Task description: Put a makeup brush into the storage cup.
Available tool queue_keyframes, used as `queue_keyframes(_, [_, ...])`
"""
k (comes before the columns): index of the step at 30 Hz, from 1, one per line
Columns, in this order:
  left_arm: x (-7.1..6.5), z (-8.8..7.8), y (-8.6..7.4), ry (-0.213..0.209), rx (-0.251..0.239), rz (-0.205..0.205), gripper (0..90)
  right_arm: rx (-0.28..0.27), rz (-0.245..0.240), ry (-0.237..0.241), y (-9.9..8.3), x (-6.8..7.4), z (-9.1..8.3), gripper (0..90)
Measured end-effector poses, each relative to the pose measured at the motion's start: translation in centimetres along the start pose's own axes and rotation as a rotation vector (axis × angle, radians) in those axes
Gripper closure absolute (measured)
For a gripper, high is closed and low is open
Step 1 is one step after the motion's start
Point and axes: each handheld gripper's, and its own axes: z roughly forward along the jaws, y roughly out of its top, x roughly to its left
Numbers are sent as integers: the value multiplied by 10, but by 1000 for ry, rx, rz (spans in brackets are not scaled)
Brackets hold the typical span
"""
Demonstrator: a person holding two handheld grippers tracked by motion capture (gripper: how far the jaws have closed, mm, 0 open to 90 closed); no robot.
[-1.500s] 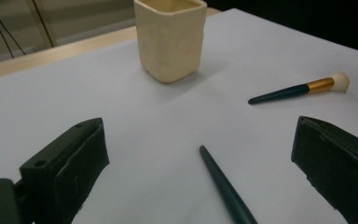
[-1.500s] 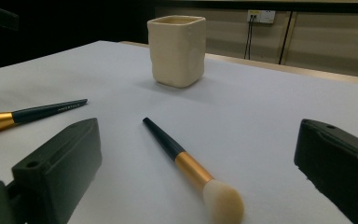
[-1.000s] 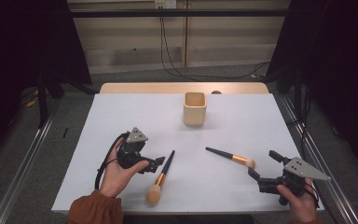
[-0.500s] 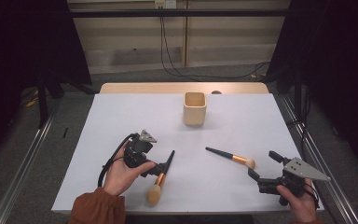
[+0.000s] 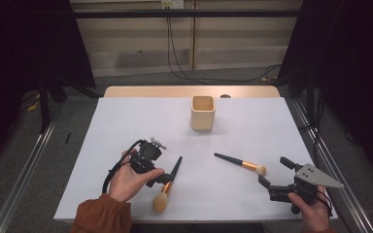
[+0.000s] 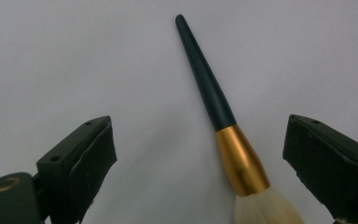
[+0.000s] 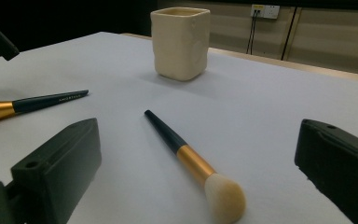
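Nearest the person, well in front of the cream square ceramic cup (image 5: pixel 203 112), the left gripper (image 5: pixel 161 178) is hovering over a dark-handled, gold-ferruled makeup brush (image 5: pixel 167 184), its spread jaws just closing in without touching it. Right of that, the right gripper (image 5: pixel 274 175) is resting with jaws spread before a smaller brush of the same make (image 5: pixel 241 163), lying between it and the cup.

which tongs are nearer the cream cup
Left, narrowly. The left tongs sit at the bigger brush, below-left of the cream cup. The right tongs sit near the table's front right corner, farther off.
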Motion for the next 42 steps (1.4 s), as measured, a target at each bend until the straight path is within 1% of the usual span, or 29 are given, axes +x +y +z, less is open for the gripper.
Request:
queue_keyframes(1, [-1, 3, 0, -17, 28, -27, 89, 2, 1, 2, 0, 0, 0, 4])
queue_keyframes(2, [-1, 4, 0, -13, 41, -25, 89, 3, 1, 1, 0, 0, 0, 4])
queue_keyframes(3, [-1, 4, 0, -13, 41, -25, 87, 3, 1, 1, 0, 0, 0, 4])
queue_keyframes(4, [-2, 7, 0, -18, 60, -38, 88, 3, -2, 4, 0, 0, 0, 4])
queue_keyframes(5, [-2, 7, 0, -18, 60, -38, 88, 3, -3, 5, 0, 0, 0, 4])
queue_keyframes(6, [-2, 8, 0, -21, 77, -50, 88, 4, -3, 4, 0, 0, 0, 3])
queue_keyframes(7, [-4, 9, 1, -29, 100, -50, 91, 4, -3, 3, 0, 0, 0, 4])
queue_keyframes(12, [-6, 13, 4, -21, 125, -52, 104, 5, -3, 5, 0, 0, 1, 4])
queue_keyframes(13, [-8, 16, 4, -15, 152, -44, 104, 4, -1, 9, 0, 0, 1, 4])
queue_keyframes(14, [-8, 16, 4, -15, 152, -44, 104, 4, -1, 9, 0, 0, 1, 4])
queue_keyframes(15, [-10, 20, 4, -11, 182, -45, 102, 5, -2, 9, 0, 1, 1, 4])
queue_keyframes(16, [-10, 20, 4, -11, 182, -45, 101, 5, -2, 9, 0, 1, 1, 4])
queue_keyframes(17, [-11, 23, 4, -14, 199, -49, 100, 5, -4, 9, 0, 1, 1, 4])
queue_keyframes(19, [-11, 25, 4, -13, 202, -53, 100, 5, -2, 9, 0, 1, 1, 4])
queue_keyframes(21, [-12, 28, 4, -10, 222, -58, 109, 8, -2, 8, 0, 1, 1, 4])
queue_keyframes(22, [-12, 30, 3, -13, 227, -68, 117, 7, -1, 8, 0, 1, 1, 4])
queue_keyframes(25, [-12, 31, 3, -10, 230, -74, 137, 8, -2, 9, 0, 1, 1, 4])
queue_keyframes(26, [-12, 33, 3, -19, 234, -92, 148, 9, -3, 9, 0, 1, 1, 3])
queue_keyframes(29, [-13, 35, 2, -14, 246, -79, 163, 9, -6, 9, 0, 1, 1, 4])
queue_keyframes(30, [-13, 36, 2, -20, 257, -66, 185, 10, -7, 11, 0, 1, 1, 4])
queue_keyframes(31, [-14, 37, 2, -24, 261, -66, 219, 10, -6, 9, 0, 1, 1, 4])
queue_keyframes(33, [-15, 39, 2, -27, 267, -68, 236, 9, -6, 10, 0, 1, 1, 4])
queue_keyframes(34, [-18, 42, 2, -36, 281, -72, 274, 11, -6, 9, -1, 1, 1, 4])
queue_keyframes(35, [-18, 42, 2, -36, 281, -72, 282, 11, -6, 9, -1, 1, 1, 4])
queue_keyframes(36, [-18, 44, 2, -40, 300, -64, 287, 10, -6, 10, 0, 1, 1, 4])
queue_keyframes(37, [-20, 45, 4, -24, 305, -64, 289, 9, -7, 10, 0, 1, 2, 4])
queue_keyframes(39, [-21, 45, 6, -25, 306, -75, 367, 11, -7, 12, -1, 1, 2, 4])
queue_keyframes(41, [-22, 45, 6, -19, 308, -85, 375, 11, -8, 13, 0, 1, 2, 4])
queue_keyframes(42, [-25, 47, 8, 6, 327, -54, 375, 11, -9, 13, 0, 1, 2, 4])
